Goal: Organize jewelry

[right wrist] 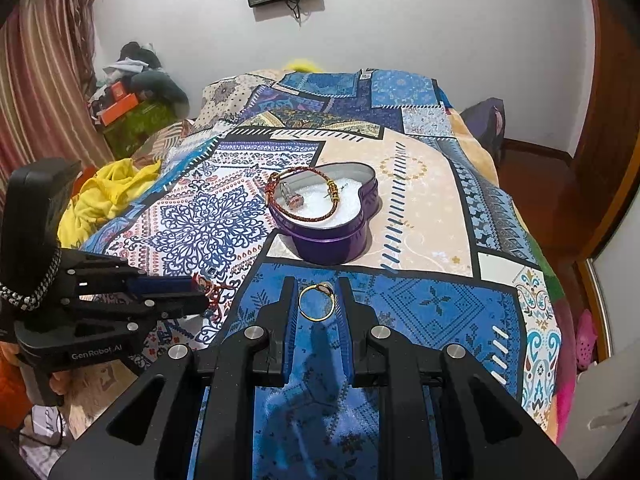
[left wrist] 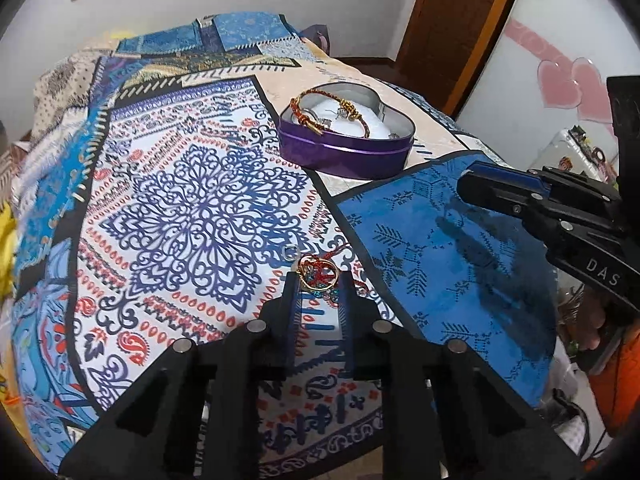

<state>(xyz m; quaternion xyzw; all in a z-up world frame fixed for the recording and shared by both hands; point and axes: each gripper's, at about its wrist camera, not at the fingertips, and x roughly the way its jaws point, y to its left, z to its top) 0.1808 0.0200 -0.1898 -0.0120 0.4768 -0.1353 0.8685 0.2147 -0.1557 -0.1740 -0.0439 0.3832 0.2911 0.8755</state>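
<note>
Purple heart tin (right wrist: pixel 328 236) mid-bedspread (right wrist: pixel 420 216).

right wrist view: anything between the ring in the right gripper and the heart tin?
Nothing: only bare bedspread between the gold ring in the right gripper and the purple heart tin.

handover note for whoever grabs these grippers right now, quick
Left gripper: shut on the red cord bracelet, low over the patterned bedspread; a small clear ring lies just beyond it.
Right gripper: shut on the gold ring, held above the blue patch.
Purple heart tin: open on the bed ahead, already holding a braided bracelet and small silver pieces.
Left to do: carry both held pieces to the tin, release, then fetch the clear ring.
</note>
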